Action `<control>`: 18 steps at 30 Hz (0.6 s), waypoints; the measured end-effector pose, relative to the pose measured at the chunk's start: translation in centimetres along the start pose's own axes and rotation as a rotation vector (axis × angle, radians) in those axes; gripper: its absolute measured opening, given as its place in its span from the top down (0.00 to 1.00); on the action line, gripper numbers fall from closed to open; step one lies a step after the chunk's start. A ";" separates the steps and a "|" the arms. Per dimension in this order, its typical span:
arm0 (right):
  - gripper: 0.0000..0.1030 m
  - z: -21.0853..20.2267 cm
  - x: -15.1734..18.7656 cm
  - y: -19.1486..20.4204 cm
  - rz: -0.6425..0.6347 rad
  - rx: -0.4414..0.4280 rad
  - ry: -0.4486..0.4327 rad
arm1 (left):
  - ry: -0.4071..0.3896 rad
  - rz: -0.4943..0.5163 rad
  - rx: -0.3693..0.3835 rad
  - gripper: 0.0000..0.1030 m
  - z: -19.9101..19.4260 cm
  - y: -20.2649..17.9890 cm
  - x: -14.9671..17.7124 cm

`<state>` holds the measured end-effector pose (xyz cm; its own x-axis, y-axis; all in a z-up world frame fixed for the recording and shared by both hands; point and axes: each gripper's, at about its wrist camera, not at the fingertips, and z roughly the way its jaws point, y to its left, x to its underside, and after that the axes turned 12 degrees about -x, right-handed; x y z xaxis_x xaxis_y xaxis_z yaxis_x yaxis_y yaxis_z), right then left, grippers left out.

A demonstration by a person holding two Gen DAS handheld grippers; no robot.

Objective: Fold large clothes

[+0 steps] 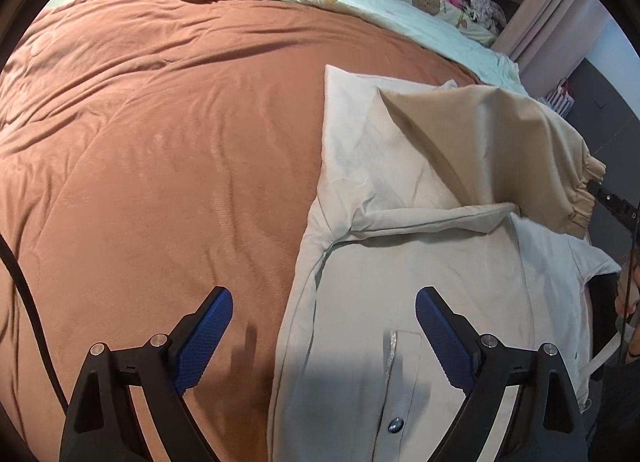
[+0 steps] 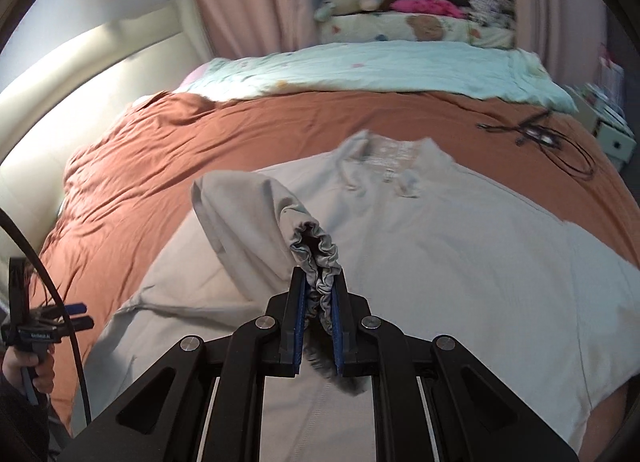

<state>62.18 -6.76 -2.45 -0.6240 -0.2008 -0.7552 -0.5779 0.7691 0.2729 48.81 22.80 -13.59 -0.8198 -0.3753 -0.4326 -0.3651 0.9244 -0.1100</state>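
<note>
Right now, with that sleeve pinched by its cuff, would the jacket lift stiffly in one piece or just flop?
Probably flop: the sleeve sags in a soft fold behind the cuff held by the right tool. The jacket looks thin and creased, so likely light. Its body would probably trail on the brown bedcover rather than rise.

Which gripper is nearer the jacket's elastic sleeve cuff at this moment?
Right. The right gripper is shut on the sleeve cuff, holding it lifted above the jacket. The left gripper hangs open over the jacket's lower front edge, apart from the cuff.
</note>
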 end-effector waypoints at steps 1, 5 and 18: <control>0.92 -0.2 0.4 -1.2 0.033 0.021 -0.006 | 0.005 0.004 -0.001 0.10 0.4 -0.2 -0.2; 0.91 0.1 1.6 -4.7 0.173 0.107 0.029 | 0.029 0.015 0.001 0.10 1.7 -1.2 -0.7; 0.18 0.0 9.6 -10.1 0.392 -0.003 0.100 | 0.061 0.056 -0.026 0.12 4.6 -2.6 -1.2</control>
<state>62.03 -16.47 -12.41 -0.8453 0.0498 -0.5320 -0.2870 0.7975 0.5307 52.74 21.18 -16.88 -0.8641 -0.3274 -0.3822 -0.3287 0.9423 -0.0639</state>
